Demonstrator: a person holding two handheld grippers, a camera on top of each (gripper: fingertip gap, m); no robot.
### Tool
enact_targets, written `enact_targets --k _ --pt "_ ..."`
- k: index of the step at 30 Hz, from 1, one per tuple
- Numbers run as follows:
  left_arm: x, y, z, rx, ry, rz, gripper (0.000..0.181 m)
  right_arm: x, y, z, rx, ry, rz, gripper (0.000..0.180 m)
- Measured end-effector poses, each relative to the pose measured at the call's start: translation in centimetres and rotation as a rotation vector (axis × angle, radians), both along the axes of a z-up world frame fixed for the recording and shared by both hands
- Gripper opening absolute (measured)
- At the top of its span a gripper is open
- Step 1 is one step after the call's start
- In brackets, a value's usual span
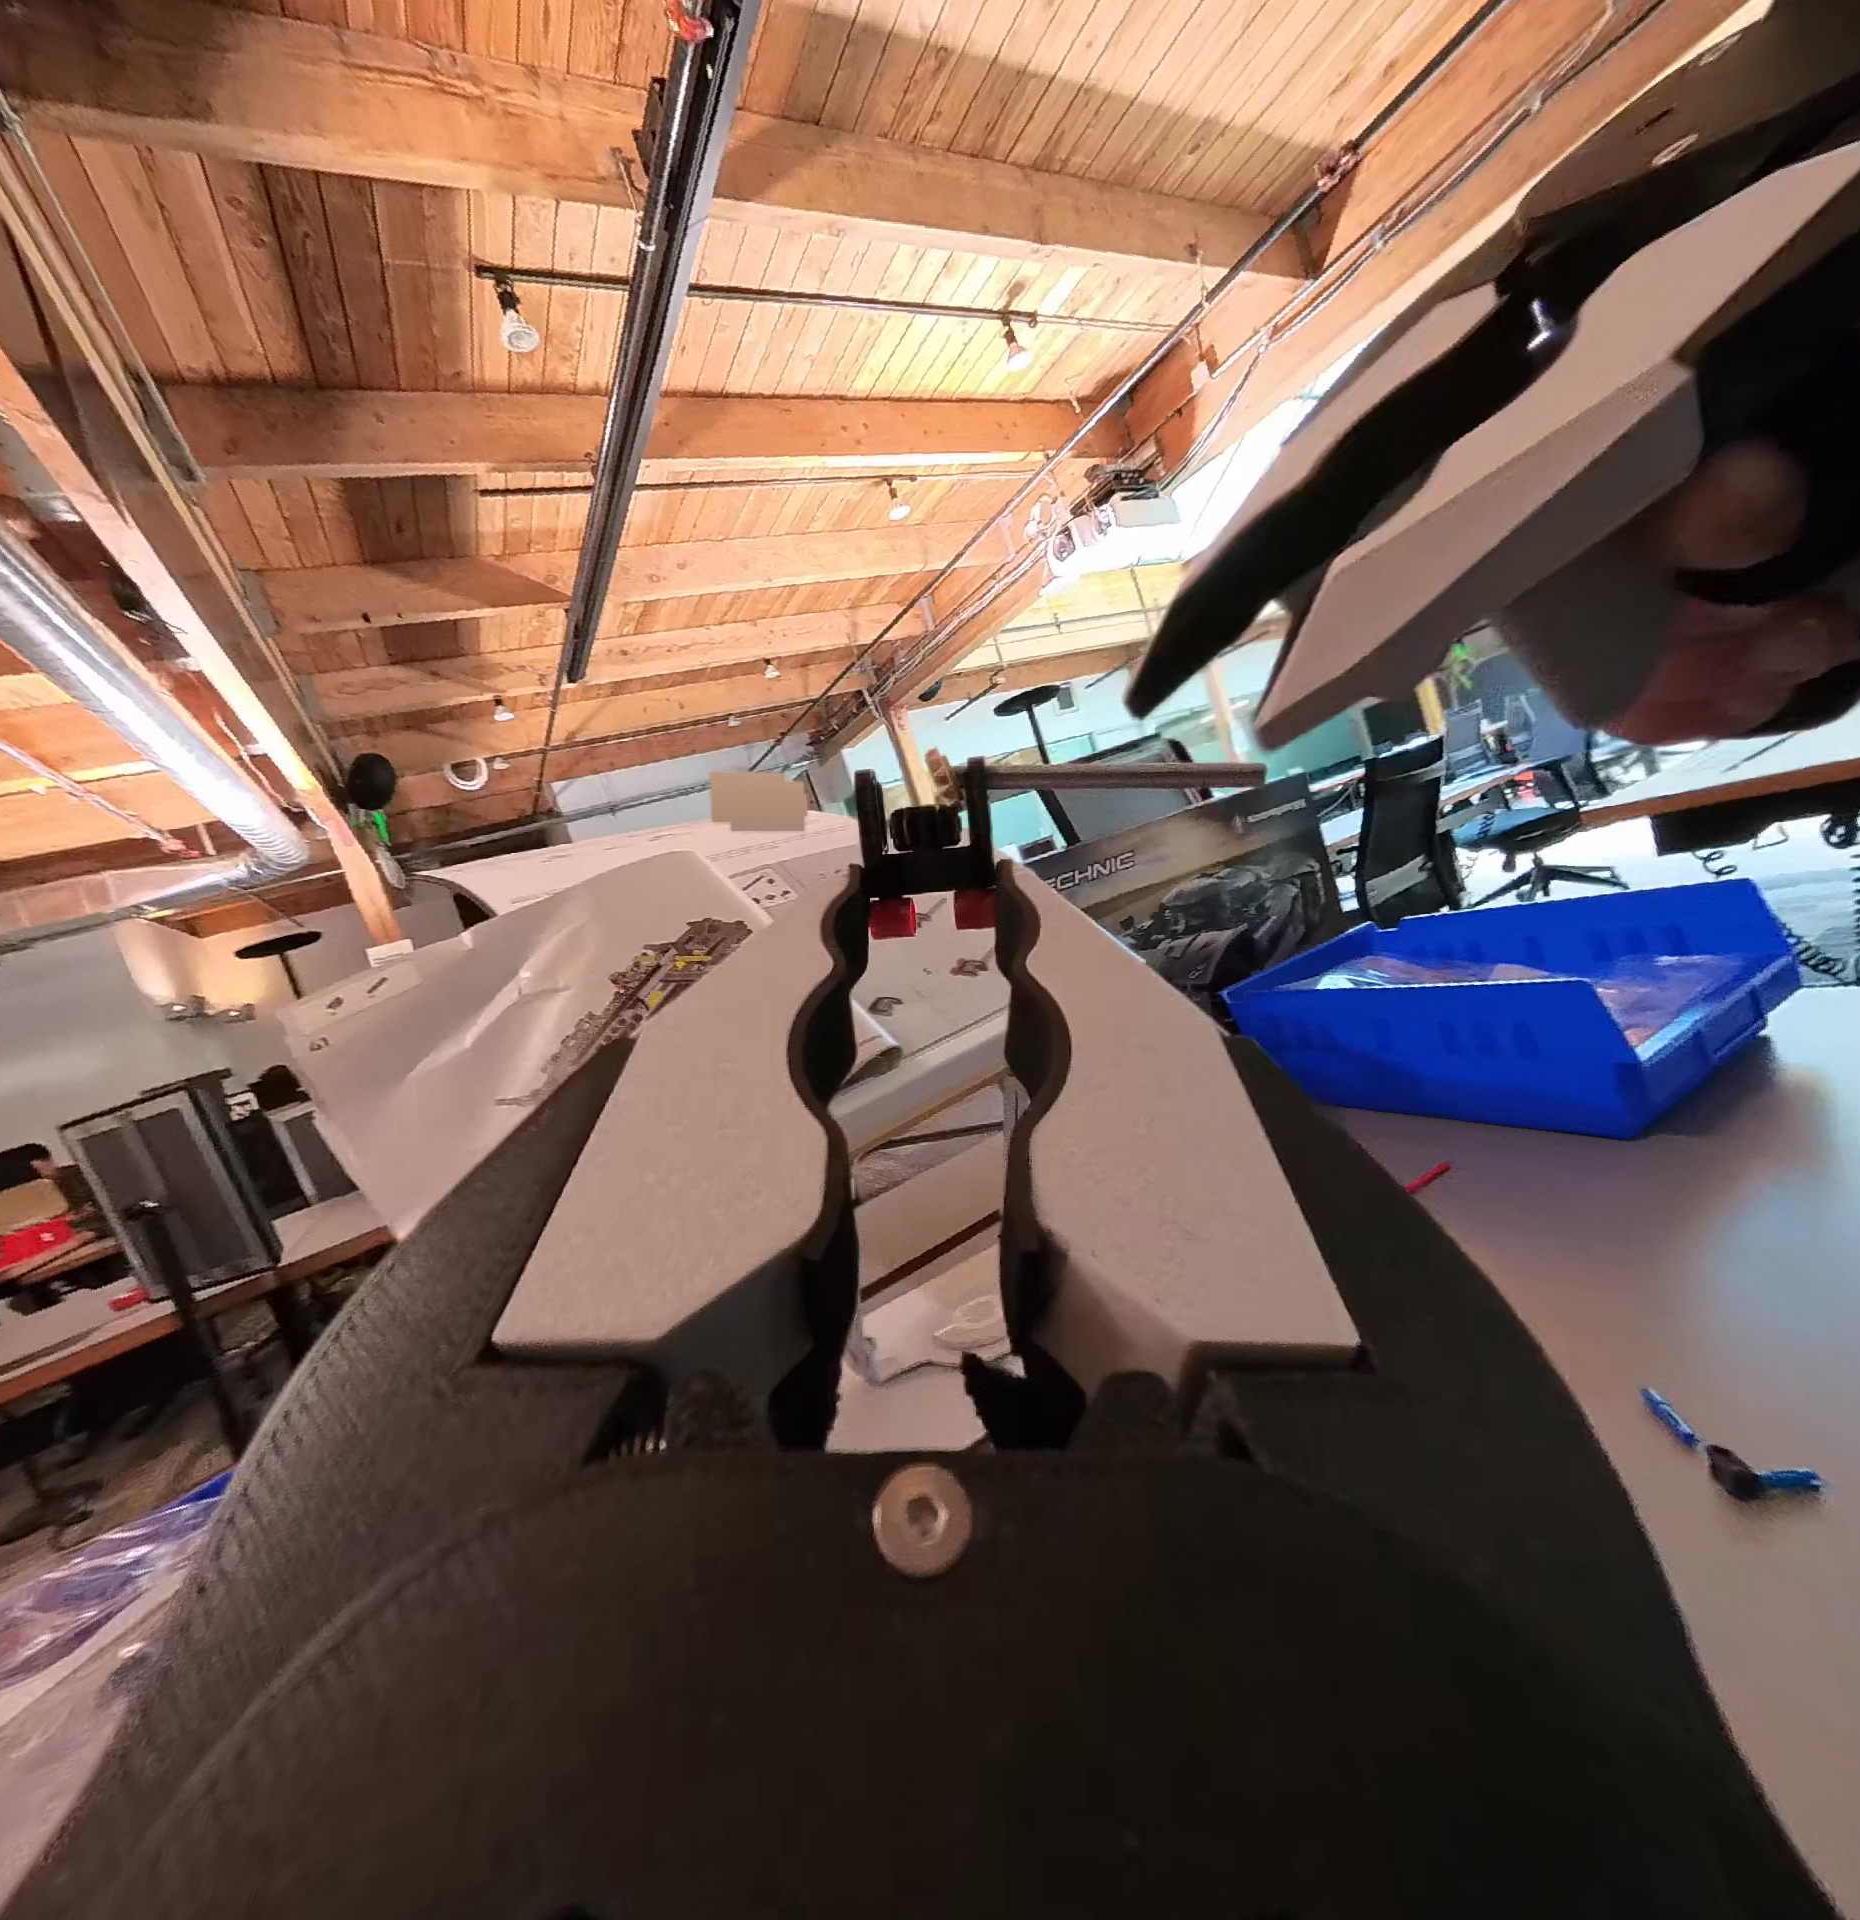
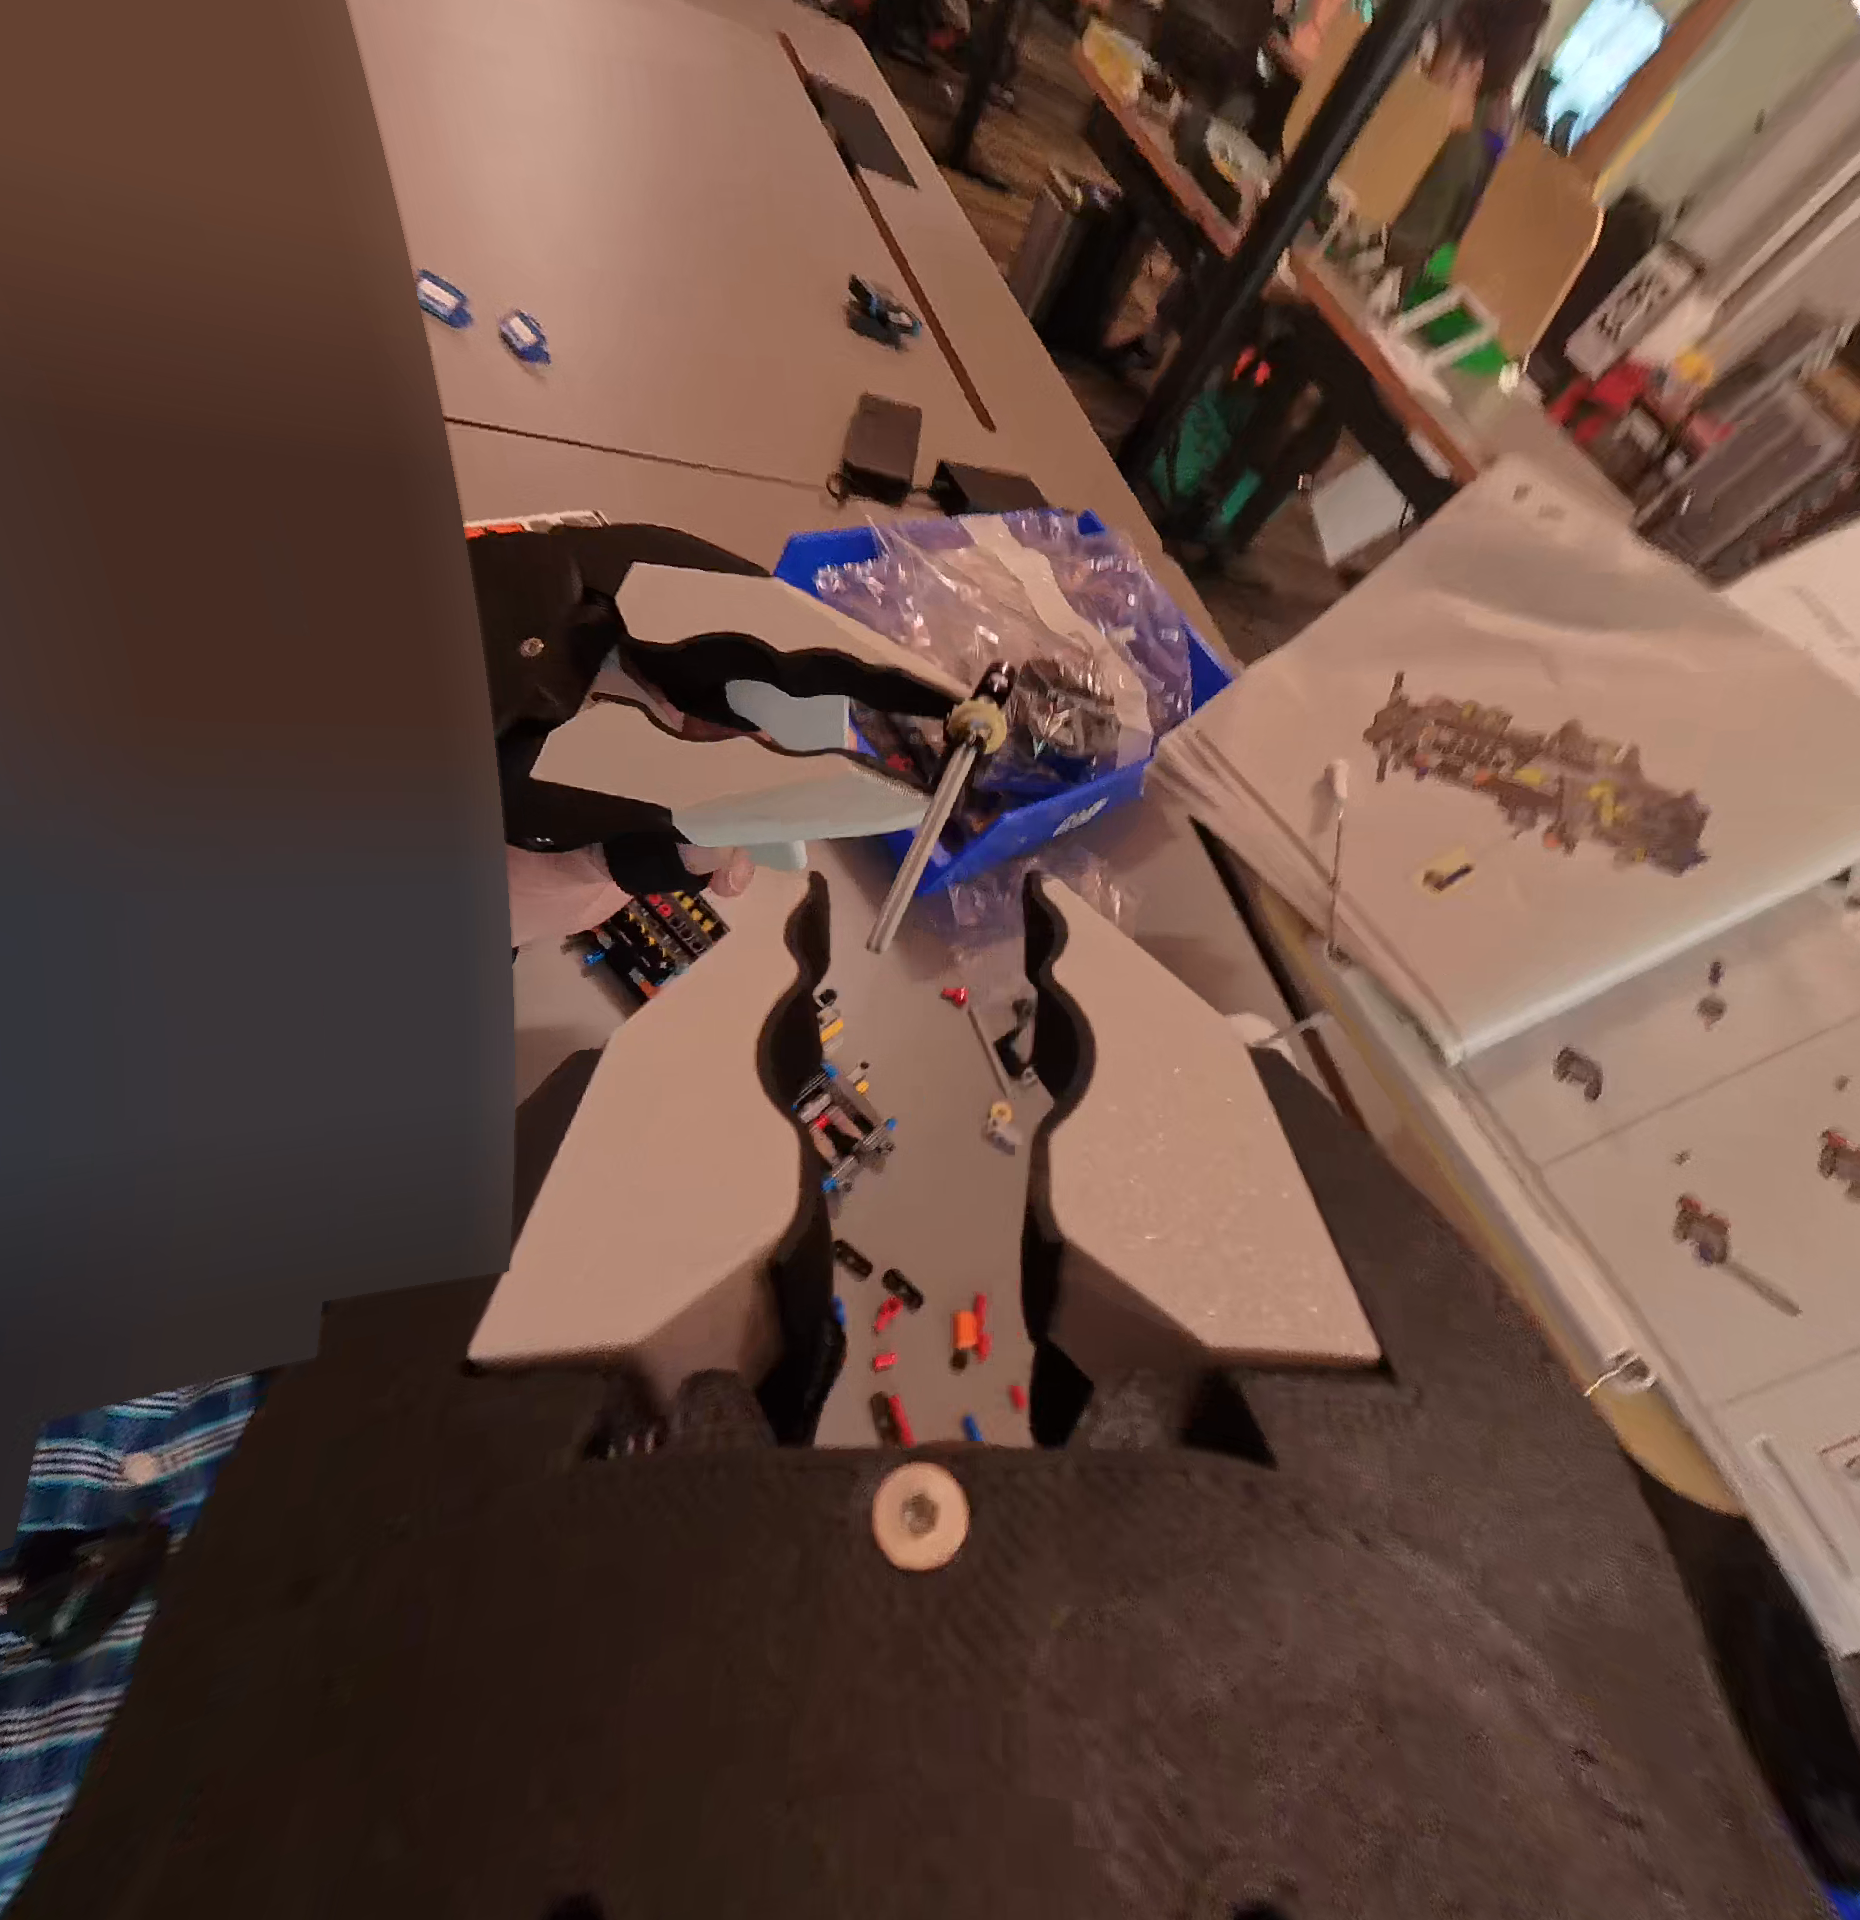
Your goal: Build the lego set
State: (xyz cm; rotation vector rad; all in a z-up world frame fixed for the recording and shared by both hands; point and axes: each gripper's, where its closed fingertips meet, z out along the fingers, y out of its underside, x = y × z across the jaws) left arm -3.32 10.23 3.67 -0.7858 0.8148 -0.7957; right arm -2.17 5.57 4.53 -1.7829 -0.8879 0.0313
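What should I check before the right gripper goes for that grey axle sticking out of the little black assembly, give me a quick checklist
1. Left gripper has the black assembly clamped at its fingertips: ok.
2. Grey axle sticks out free of the fingers, towards the right gripper: ok.
3. Right gripper is open and empty: ok.
4. Right gripper lined up with the axle tip: not ok in the left wrist view, where it sits above and to the side.
5. Axle fully seated in the assembly: cannot tell.
6. Loose pieces on the table lie below, clear of the path: ok.
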Motion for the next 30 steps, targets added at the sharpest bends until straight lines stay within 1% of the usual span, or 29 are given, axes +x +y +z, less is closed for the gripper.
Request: enact_targets --k 3,6,12,14,20,25,30 --pt "0.2 -0.2 0.0 -0.03 -0.006 -0.064 0.022 -0.3 -0.9 0.0 -0.013 -0.021 0.112 0.051" --pt "0.2 -0.8 0.2 -0.055 -0.018 -0.146 0.022 -0.5 -1.2 0.4 0.026 -0.052 0.235 0.066" --pt "0.5 -1.7 0.4 -0.1 -0.043 -0.274 0.022 -0.9 -1.0 0.6 0.021 -0.046 0.452 0.072" --pt "0.6 -2.0 0.4 -0.102 -0.043 -0.302 0.022 -1.3 -1.2 0.6 0.0 -0.019 0.517 0.08" --pt "0.8 -2.4 0.4 -0.125 -0.051 -0.374 0.022 -2.2 -1.2 0.4 -0.034 0.043 0.631 0.082" --pt "0.9 -2.8 0.3 -0.125 -0.047 -0.401 0.022 -2.5 -1.0 0.1 -0.069 0.079 0.667 0.078" --pt "0.9 -2.9 0.3 -0.126 -0.048 -0.415 0.022 -2.6 -1.4 0.4 -0.083 0.107 0.71 0.069"
